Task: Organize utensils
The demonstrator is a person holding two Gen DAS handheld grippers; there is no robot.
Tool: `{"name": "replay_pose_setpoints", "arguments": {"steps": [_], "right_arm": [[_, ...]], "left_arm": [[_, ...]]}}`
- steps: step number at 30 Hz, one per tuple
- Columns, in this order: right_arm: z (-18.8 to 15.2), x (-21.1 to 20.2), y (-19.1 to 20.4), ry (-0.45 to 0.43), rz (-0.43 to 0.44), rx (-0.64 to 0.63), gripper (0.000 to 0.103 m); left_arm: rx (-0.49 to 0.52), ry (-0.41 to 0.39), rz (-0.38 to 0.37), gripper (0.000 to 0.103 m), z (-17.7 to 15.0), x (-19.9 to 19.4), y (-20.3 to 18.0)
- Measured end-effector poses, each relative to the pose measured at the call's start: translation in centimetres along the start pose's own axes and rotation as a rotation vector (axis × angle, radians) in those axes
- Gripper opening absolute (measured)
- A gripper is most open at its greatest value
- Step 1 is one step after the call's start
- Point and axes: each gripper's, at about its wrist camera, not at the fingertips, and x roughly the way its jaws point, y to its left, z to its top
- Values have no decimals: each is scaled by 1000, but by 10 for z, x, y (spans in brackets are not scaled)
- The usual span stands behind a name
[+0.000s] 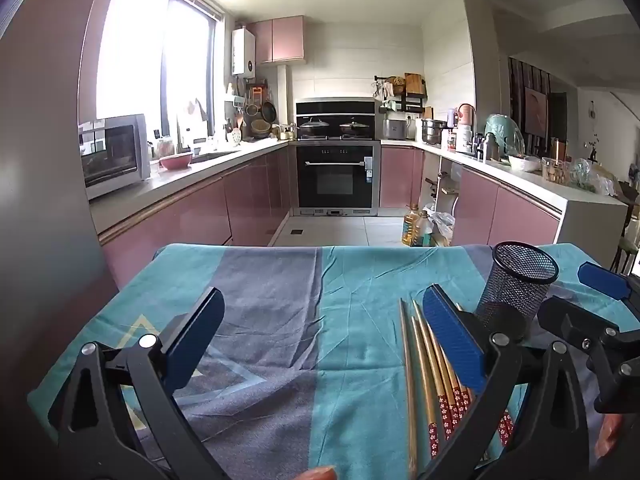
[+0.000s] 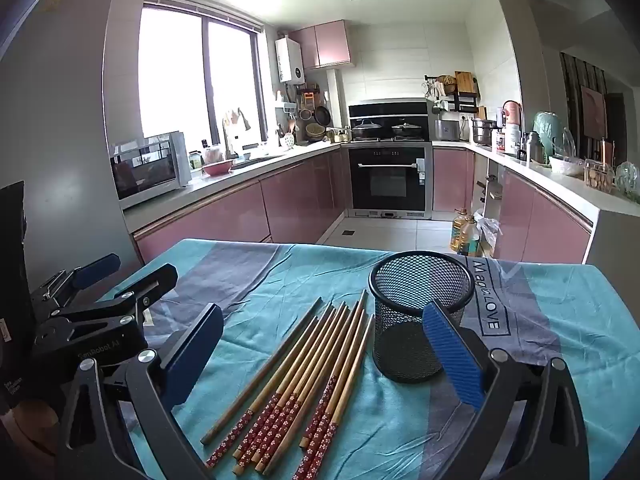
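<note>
Ten-ish chopsticks: loose fan on teal tablecloth, long axis near-to-far, red patterned ends nearest, bare tips toward kitchen
mesh cup: upright, just right of chopsticks
left gripper: wide open, empty
right gripper: wide open, empty, above chopsticks

chopsticks: tan, red floral ends | holder: black mesh | tablecloth: teal-grey blocks
</note>
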Motion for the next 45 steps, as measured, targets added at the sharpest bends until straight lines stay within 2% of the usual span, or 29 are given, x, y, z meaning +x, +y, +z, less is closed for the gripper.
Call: {"name": "replay_pose_setpoints", "arguments": {"steps": [45], "right_arm": [[1,-6,4,-29,2,6,97]], "left_arm": [[7,-66,-26,98,2,-17,-2]]}}
